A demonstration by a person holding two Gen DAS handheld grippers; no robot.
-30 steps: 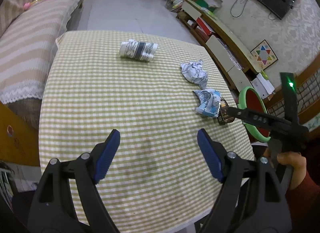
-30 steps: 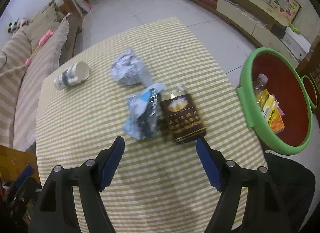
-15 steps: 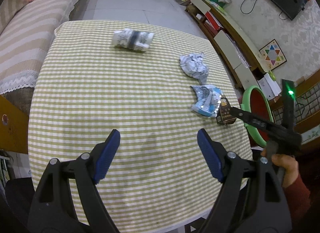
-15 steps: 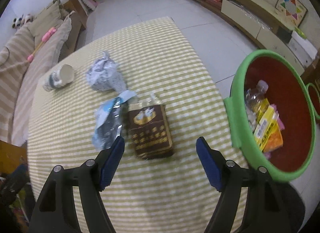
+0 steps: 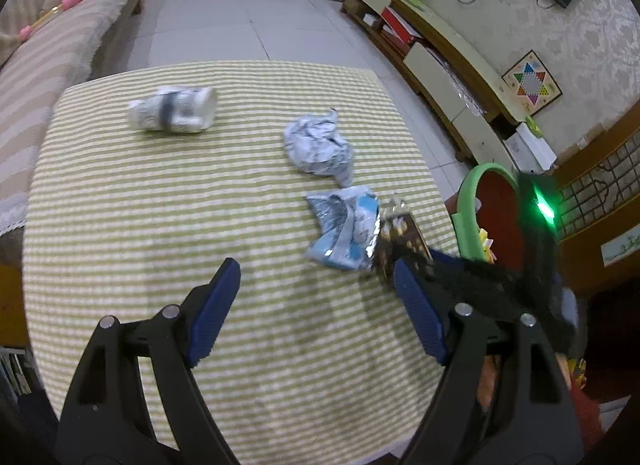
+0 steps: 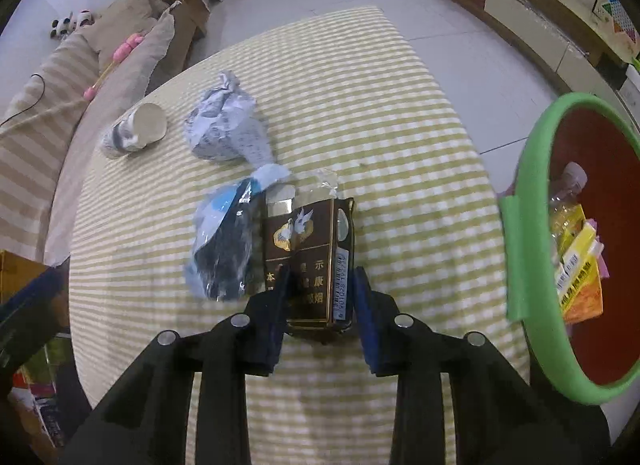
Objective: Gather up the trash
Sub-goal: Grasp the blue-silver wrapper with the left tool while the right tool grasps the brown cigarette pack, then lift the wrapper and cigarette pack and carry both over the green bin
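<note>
In the left wrist view the left gripper (image 5: 316, 305) hovers over the table's (image 5: 120, 205) near edge, jaws wide apart and holding nothing, and the pack (image 5: 400, 233) lies by the right edge. In the right wrist view the right gripper (image 6: 320, 297) has its jaws narrowed around the pack's (image 6: 308, 249) near end, both pads at its sides, beside the wrapper (image 6: 224, 249) and near the bin (image 6: 532, 249).

A table (image 6: 400, 113) covered in a green-and-white checked cloth carries four pieces of litter, all resting directly on the cloth; a paper cup (image 6: 136, 131) lies on its side near the far left corner, and a crumpled ball of printed paper (image 6: 228, 131) sits just beside it toward the middle. Nearer the right edge a crushed blue-and-silver foil wrapper (image 6: 224, 249) lies touching a dark brown cigarette pack (image 6: 308, 249), which lies flat with its length running toward the near edge; the near left part of the cloth shows faint grey staining (image 5: 280, 305).
</note>
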